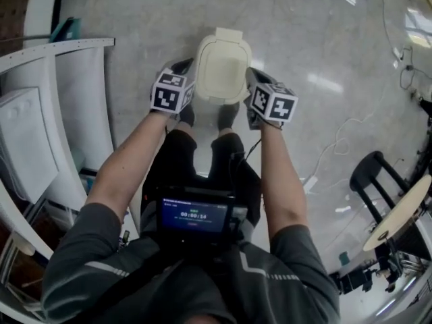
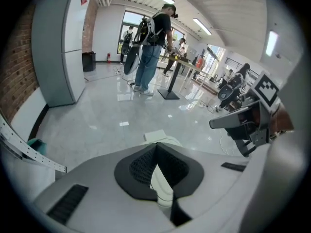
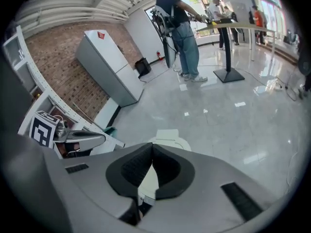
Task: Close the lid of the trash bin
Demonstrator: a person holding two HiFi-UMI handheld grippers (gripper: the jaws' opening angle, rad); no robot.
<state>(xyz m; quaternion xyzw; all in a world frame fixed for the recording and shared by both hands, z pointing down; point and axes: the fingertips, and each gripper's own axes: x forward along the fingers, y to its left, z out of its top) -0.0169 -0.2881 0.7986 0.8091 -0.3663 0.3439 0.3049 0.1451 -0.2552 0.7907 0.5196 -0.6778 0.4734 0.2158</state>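
Cream trash bin [image 1: 221, 69] on the glossy grey floor [image 1: 317, 25], seen from straight above, with its lid [image 1: 223, 59] lying flat over the top and a hinge tab at the far edge. Just ahead of the person's two dark shoes [image 1: 227, 115].

Left tool [image 1: 182, 66] close beside the bin's left flank, right tool [image 1: 255, 78] close beside its right flank; contact with the bin not clear from above. Marker cubes facing up, forearms reaching down toward them.

In the left gripper view, left tool [image 2: 156, 145] clenched, black pads meeting at the tip with nothing pinched; bin [image 2: 164, 140] visible just beyond, and the other tool [image 2: 233, 123] off to the right. In the right gripper view, right tool [image 3: 151, 147] likewise clenched and empty, with the bin [image 3: 167, 139] beyond the tips.

Further out: white shelving [image 1: 74, 113] along the left, a screen unit [image 1: 194, 216] on the person's chest, a loose white cable [image 1: 344, 133] and a black stool [image 1: 371, 174] to the right. Farther off, a standing person with a backpack [image 2: 150, 42], a grey refrigerator [image 3: 109, 64] and a brick wall [image 3: 63, 52].
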